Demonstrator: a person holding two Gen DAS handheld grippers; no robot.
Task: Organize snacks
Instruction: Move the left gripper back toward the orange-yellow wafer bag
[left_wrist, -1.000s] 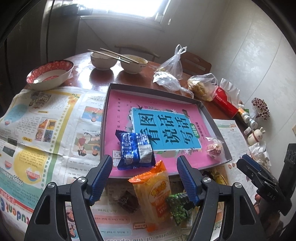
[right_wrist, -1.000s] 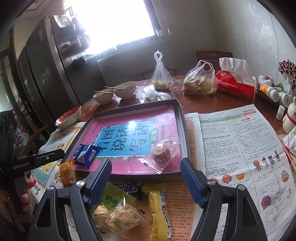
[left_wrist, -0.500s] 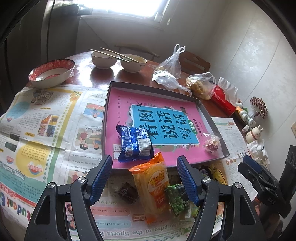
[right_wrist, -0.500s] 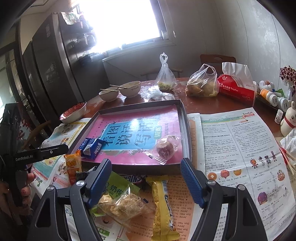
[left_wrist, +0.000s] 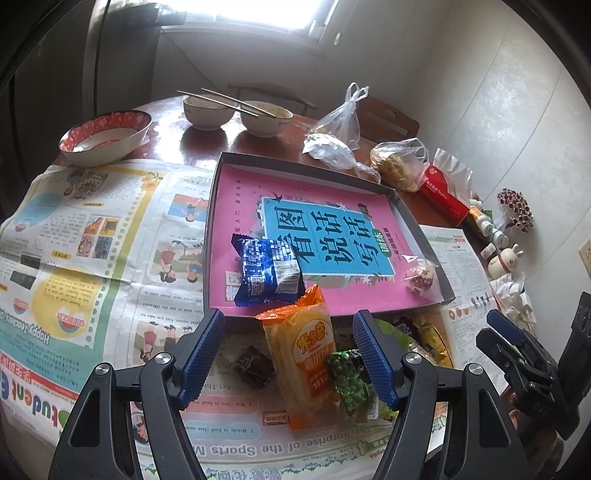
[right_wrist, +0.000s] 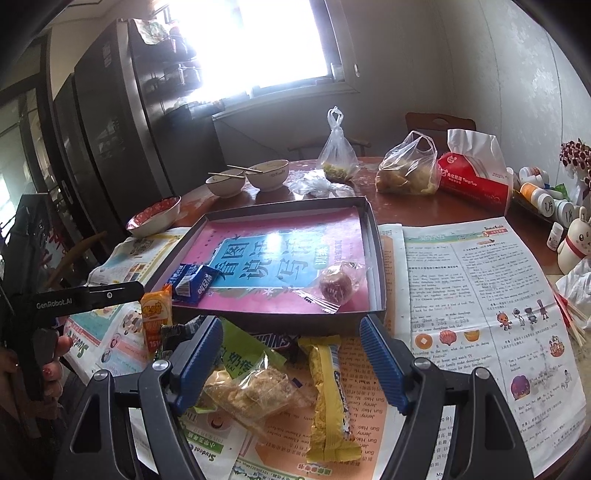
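At the centre of the left wrist view lies the dark tray (left_wrist: 421, 236), lined with a pink book, on a desk (left_wrist: 177, 147) spread with newspaper (left_wrist: 92, 236). Inside it, a blue packet (left_wrist: 267, 271) sits at the lower left and a clear-wrapped round cake (left_wrist: 419, 275) at the lower right. Below the tray's near edge lie an orange packet (left_wrist: 306, 354), a small dark sweet (left_wrist: 255, 369) and a green pea packet (left_wrist: 349, 380). The left gripper (left_wrist: 288, 360) hangs above these with its jaws apart, holding nothing. In the right wrist view the right gripper (right_wrist: 291, 363) is likewise spread and empty over a clear crisp bag (right_wrist: 255, 391) and a yellow bar (right_wrist: 328, 395).
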